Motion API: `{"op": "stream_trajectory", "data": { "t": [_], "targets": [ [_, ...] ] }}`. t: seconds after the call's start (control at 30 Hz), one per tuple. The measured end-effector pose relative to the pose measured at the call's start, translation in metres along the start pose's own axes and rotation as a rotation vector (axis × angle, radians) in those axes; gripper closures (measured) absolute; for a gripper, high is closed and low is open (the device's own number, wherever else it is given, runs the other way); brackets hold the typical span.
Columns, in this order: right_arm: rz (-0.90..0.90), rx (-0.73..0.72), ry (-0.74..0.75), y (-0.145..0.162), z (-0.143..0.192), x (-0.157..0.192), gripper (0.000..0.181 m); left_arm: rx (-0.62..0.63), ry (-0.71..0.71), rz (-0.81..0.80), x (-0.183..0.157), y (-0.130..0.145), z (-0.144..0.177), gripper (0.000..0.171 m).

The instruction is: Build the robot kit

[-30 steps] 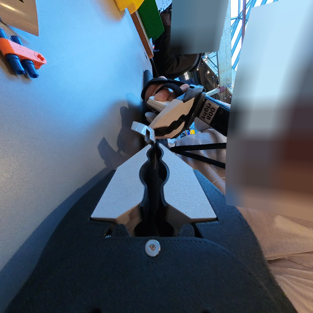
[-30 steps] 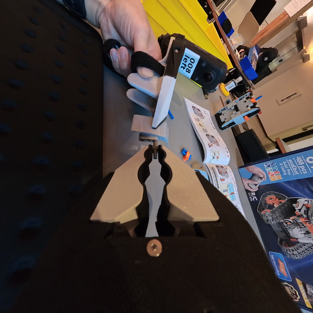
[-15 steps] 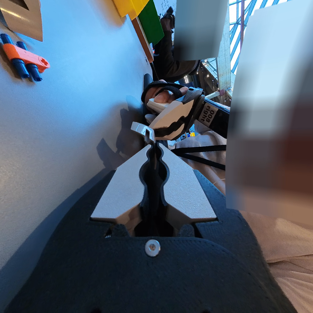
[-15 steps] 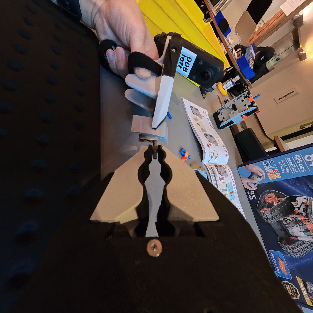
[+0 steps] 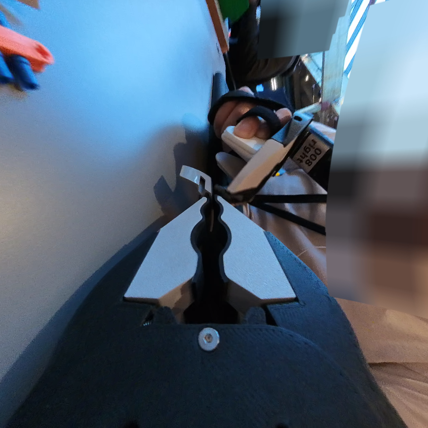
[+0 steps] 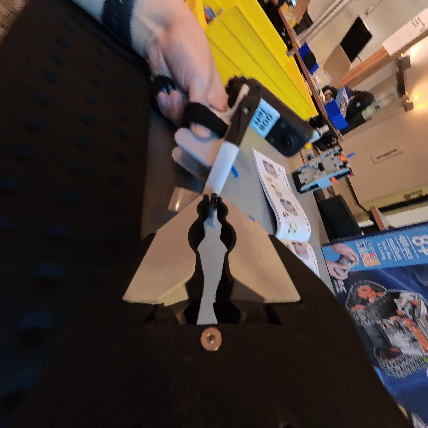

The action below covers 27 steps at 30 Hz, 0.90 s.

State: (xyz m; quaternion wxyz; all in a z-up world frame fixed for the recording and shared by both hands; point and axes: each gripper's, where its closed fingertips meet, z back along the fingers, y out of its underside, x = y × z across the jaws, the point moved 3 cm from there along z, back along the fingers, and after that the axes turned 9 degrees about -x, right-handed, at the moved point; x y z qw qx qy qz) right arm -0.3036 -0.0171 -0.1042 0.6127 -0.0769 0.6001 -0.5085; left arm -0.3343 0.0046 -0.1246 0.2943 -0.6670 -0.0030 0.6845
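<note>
The left gripper is pinching a grey bracket between nearly closed fingers above the bench, while the right gripper, fingers clamped on a small black pin, is pointing it lengthwise at the bracket.

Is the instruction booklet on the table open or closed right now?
Open. In the right wrist view the booklet lies on the grey table with its illustrated pages spread and curling at the fold, next to the blue box.
</note>
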Motion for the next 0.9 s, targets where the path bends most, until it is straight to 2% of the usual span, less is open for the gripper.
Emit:
{"op": "stream_trajectory", "data": {
  "t": [0.13,0.23,0.37,0.57,0.73,0.9],
  "targets": [
    [-0.095,0.0,0.022,0.007,0.005,-0.011,0.175,-0.019,0.021,-0.014,-0.004,-0.002,0.002,0.171],
    [-0.258,-0.05,0.028,0.007,0.01,-0.023,0.175,-0.04,0.034,0.004,-0.004,-0.004,0.004,0.171],
    [-0.635,-0.118,-0.002,0.014,0.019,-0.041,0.175,-0.088,0.085,-0.021,-0.011,-0.009,0.009,0.171],
    [-1.291,-0.426,-0.098,0.014,0.034,-0.067,0.176,-0.189,0.136,-0.093,-0.021,-0.019,0.018,0.171],
    [-1.59,-0.62,-0.157,0.014,0.046,-0.084,0.175,-0.278,0.097,-0.26,-0.033,-0.029,0.022,0.171],
    [-1.845,-0.777,-0.226,0.014,0.054,-0.091,0.176,-0.382,-0.02,-0.629,-0.069,-0.043,0.01,0.171]
  ]
}}
